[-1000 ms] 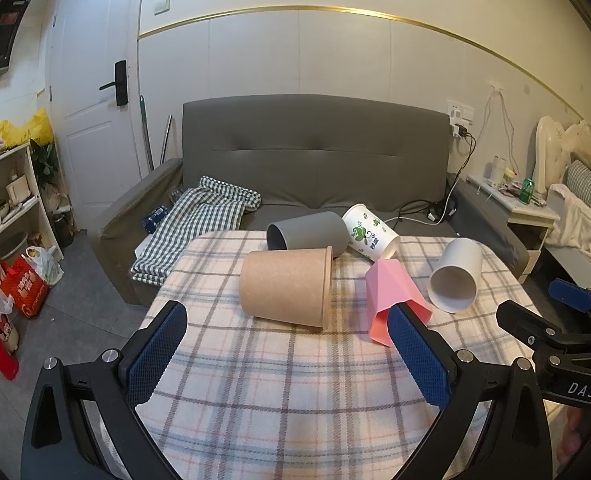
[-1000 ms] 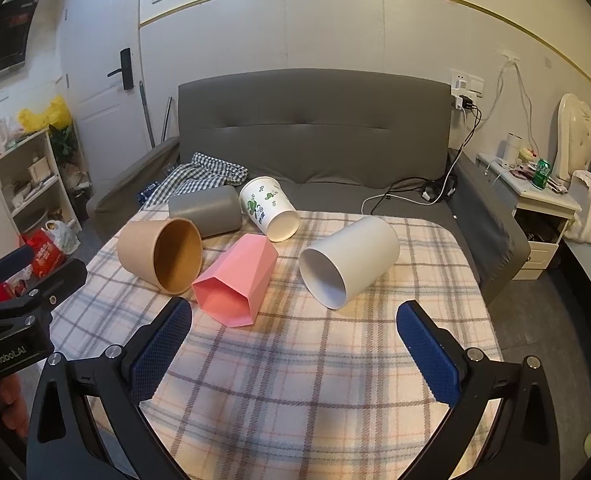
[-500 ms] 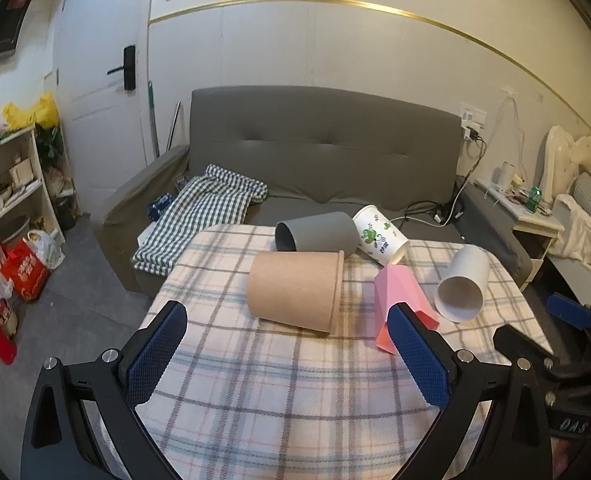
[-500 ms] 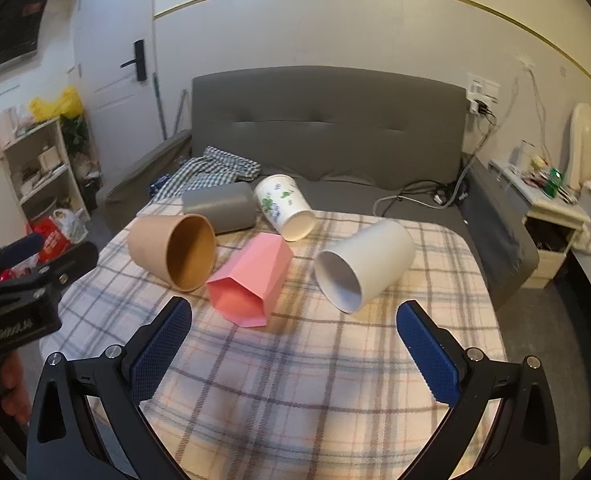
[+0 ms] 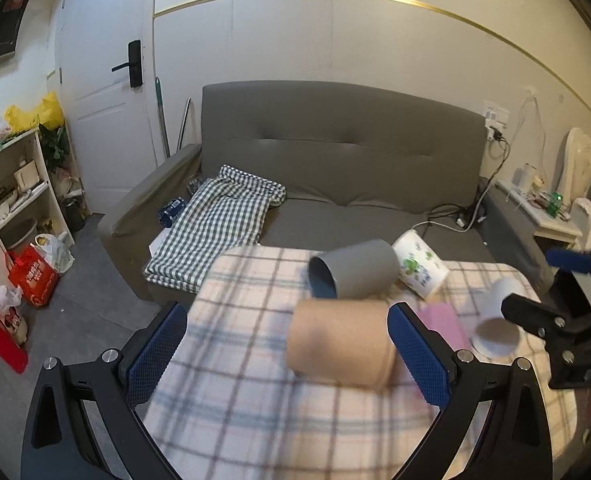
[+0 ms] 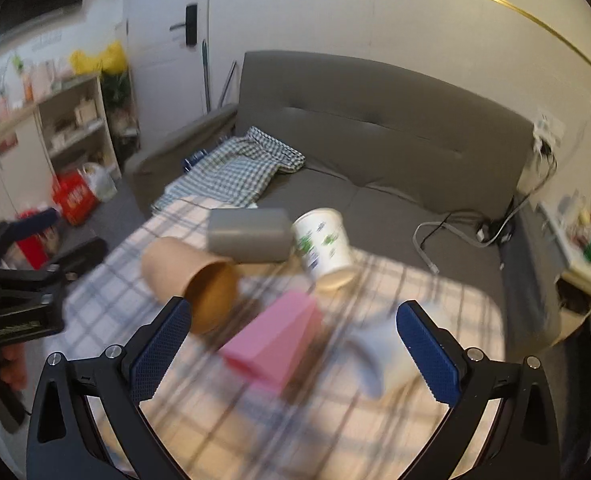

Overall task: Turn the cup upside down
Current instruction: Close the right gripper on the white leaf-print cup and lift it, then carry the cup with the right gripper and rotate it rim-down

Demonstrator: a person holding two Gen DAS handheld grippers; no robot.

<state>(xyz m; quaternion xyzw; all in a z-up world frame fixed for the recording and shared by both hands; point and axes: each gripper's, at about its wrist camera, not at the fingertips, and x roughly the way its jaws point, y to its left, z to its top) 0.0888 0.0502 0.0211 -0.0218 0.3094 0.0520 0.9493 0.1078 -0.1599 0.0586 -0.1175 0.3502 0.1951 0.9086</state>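
Several cups lie on their sides on the plaid table [image 5: 255, 400]. A brown paper cup [image 5: 341, 346] lies just ahead of my open left gripper [image 5: 291, 356]; it also shows in the right wrist view [image 6: 191, 276]. Behind it lie a grey cup [image 5: 353, 274] and a white printed cup [image 5: 419, 266]. A pink cup [image 6: 273, 340] and a blurred white cup [image 6: 383, 352] lie just ahead of my open right gripper [image 6: 295, 344]. Both grippers are empty.
A grey sofa [image 5: 335, 168] with a checked cloth [image 5: 219, 220] stands behind the table. A shelf [image 5: 11, 196] and red bags [image 5: 31, 272] stand at the left, a bedside table [image 5: 551, 220] at the right.
Both grippers have moved forward and lower toward the cups, and both views have swung left. The right wrist view is now motion-blurred. The cups have not moved.
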